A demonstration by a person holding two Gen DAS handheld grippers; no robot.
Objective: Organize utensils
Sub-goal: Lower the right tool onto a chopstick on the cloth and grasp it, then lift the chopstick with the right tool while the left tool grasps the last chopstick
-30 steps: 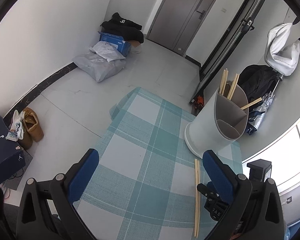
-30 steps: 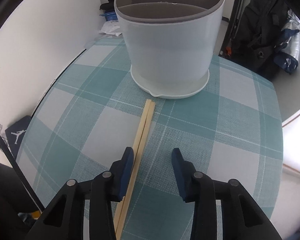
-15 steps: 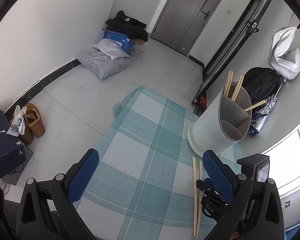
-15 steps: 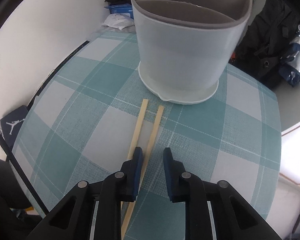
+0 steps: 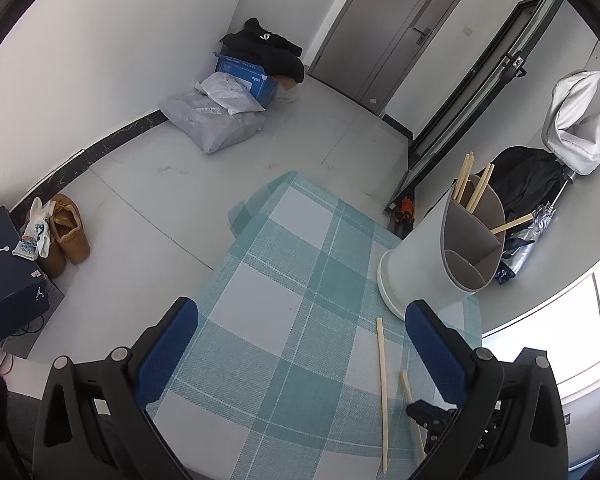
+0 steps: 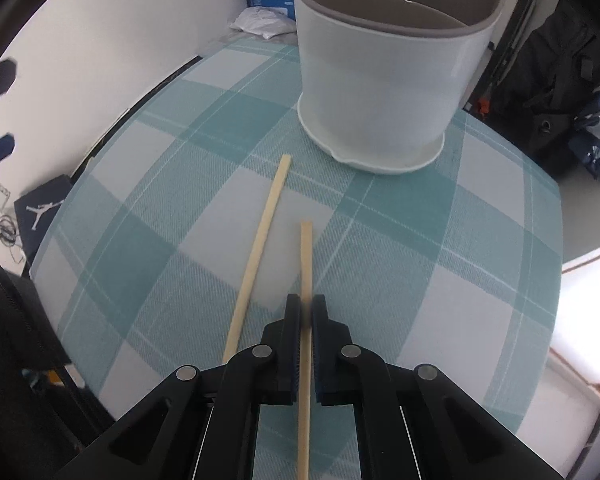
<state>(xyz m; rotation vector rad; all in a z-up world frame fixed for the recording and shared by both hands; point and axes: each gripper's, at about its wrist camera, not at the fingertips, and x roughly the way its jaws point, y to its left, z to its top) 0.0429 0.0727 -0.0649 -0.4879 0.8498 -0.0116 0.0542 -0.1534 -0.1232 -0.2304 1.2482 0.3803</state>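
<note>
- We saw a table [image 6: 500,216] under a teal checked cloth [image 5: 284,320], spreading out ahead of both claws and below them.
- A white holder [image 6: 384,80] with a grey lining and inner dividers stood upright on the cloth, straight ahead of the right claw and ahead and to the right of the left one.
- Several sticks [image 5: 470,188] stood or leaned in its far compartments; the nearer ones showed nothing that we could make out.
- Our left claw [image 5: 302,350] hung above the cloth with its blue pads spread wide, nothing between them.
- Our right claw [image 6: 306,318] had its pads pressed together on a chopstick [image 6: 306,264], which ran back between the fingers and pointed forward toward the holder, its tip well short of the base.
- From the left wrist view that chopstick's tip was tilted up off the cloth, near the inner side of the left claw's right finger.
- A second chopstick [image 6: 260,252] lay flat on the cloth just left of the right claw, angled toward the holder and apart from the gripped one.
</note>
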